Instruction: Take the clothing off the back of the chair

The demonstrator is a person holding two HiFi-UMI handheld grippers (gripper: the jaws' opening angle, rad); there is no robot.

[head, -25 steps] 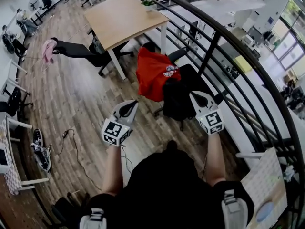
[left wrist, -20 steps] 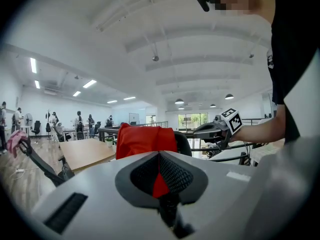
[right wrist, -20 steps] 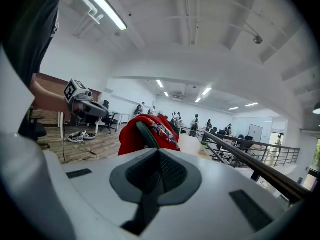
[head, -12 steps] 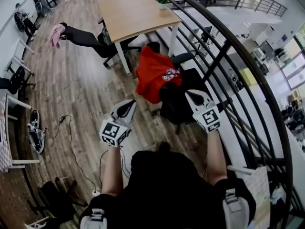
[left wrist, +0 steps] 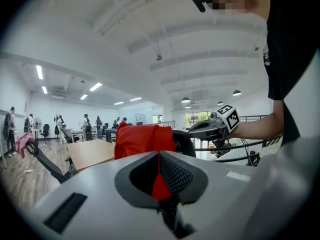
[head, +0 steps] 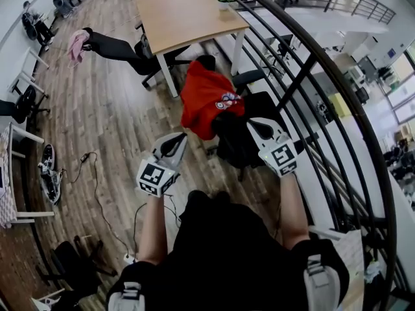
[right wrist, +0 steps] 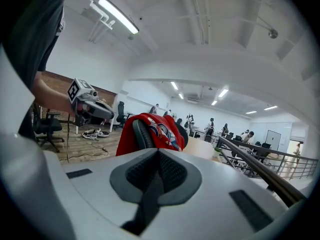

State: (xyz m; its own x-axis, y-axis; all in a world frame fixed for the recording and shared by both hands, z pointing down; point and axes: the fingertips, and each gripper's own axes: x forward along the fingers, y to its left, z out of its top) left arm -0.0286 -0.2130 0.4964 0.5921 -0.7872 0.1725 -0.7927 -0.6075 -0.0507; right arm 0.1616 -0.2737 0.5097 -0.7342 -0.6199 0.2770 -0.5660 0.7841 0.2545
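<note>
A red garment [head: 206,99] with a printed badge hangs over the back of a black office chair [head: 245,138] beside the railing. My left gripper [head: 179,139] is shut and empty, just short of the garment's lower left edge. Over the chair's seat, to the right of the garment, my right gripper [head: 253,124] is also shut on nothing. In the left gripper view the garment [left wrist: 142,140] sits just past my closed jaws [left wrist: 159,156], with the right gripper [left wrist: 209,129] off to the right. In the right gripper view the garment [right wrist: 161,132] drapes over the chair back [right wrist: 142,134], and the left gripper [right wrist: 92,109] shows at left.
A wooden desk [head: 185,15] stands behind the chair. A curved black railing [head: 311,63] runs along the right. Another black chair [head: 120,47] with a pink cloth [head: 78,42] leans at far left. Cables [head: 91,167] and shoes [head: 48,177] lie on the wood floor.
Both grippers have come a little closer to the chair and the red garment, the right one shifting left over the seat. Both stayed shut.
</note>
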